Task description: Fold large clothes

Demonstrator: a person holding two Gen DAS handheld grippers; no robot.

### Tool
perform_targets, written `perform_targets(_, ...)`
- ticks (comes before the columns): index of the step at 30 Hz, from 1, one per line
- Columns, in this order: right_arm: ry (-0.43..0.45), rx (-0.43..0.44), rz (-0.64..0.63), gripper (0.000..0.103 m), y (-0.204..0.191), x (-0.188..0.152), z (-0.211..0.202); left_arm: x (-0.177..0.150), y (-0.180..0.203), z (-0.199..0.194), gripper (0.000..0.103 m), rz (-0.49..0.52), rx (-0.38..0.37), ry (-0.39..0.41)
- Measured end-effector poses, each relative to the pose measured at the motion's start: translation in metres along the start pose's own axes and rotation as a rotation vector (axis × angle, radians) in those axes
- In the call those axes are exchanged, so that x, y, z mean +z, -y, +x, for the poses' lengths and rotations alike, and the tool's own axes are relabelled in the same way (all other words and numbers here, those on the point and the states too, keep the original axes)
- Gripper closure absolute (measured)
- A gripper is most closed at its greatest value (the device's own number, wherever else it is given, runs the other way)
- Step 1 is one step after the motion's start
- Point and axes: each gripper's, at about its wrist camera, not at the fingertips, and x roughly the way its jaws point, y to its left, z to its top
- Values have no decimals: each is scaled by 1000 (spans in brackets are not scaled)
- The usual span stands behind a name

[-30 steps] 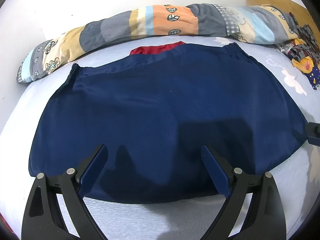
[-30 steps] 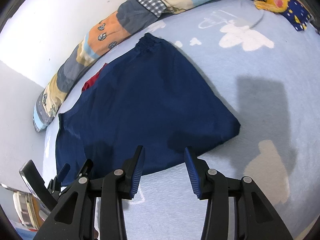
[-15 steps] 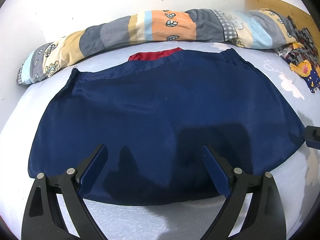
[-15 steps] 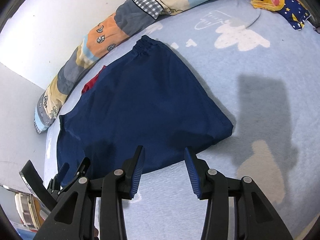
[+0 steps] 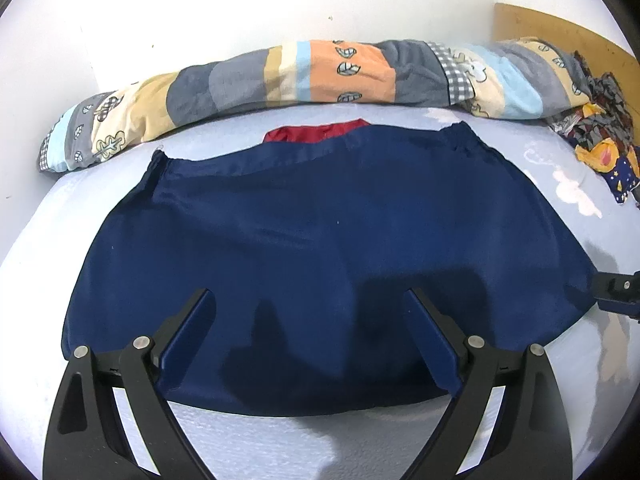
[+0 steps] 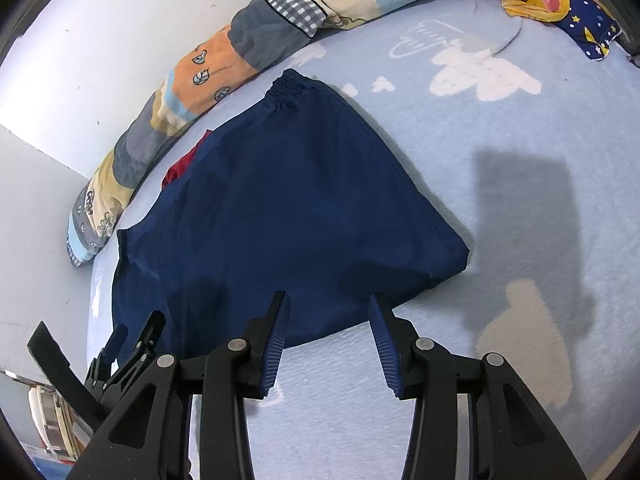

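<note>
1. At the far left of the bed, a long patchwork quilt (image 5: 304, 76) lies rolled along the white wall (image 5: 200, 8), its left end resting on the pale blue sheet (image 5: 48, 248).
2. The left gripper (image 5: 308, 320) hangs over the near part of the cloth with its fingers (image 5: 188, 332) set wide apart; nothing is between them, and they press on nothing.
3. The task's garment, a dark blue skirt (image 5: 320, 240), lies spread flat in the middle of the sheet, its gathered waistband toward the quilt and its wide hem toward the grippers.
4. A red cloth (image 5: 320, 134) shows just past the waistband, partly tucked under the blue fabric.
5. The right gripper (image 6: 328, 316) hovers over the near hem of the skirt, toward its right corner, its fingers (image 6: 276, 340) parted about halfway and empty; from the left camera only its tip shows at the skirt's right corner.
6. On the sheet right of the skirt are white cloud prints (image 6: 480, 72) and a dark shadow.
7. At the far right, by a wooden headboard (image 5: 560, 40), lies a heap of patterned clothes (image 5: 600, 136), yellow and starry blue among them.
</note>
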Motion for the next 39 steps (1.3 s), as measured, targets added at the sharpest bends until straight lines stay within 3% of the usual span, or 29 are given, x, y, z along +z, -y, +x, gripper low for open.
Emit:
perform_targets(12,-9,-15,-16,59,-2,0,4,4,-3,-8,8,-5,-7,49)
perform_targets(22,-126,-6,46,58,4,-7,34,6,-9,-14,8,-4,-5,71)
perform_targets(28,-84,7,60,58,9,-8,19,9,-12,-15,8,-21,-13,74)
perform_targets(32,-99,1,130,54,26,-9,21,8,-12,-16,8,-20,-9,77)
perform_targets(39,-111,71,289,50,54,-9,33,7,-10,-14,8,-17,-13,67)
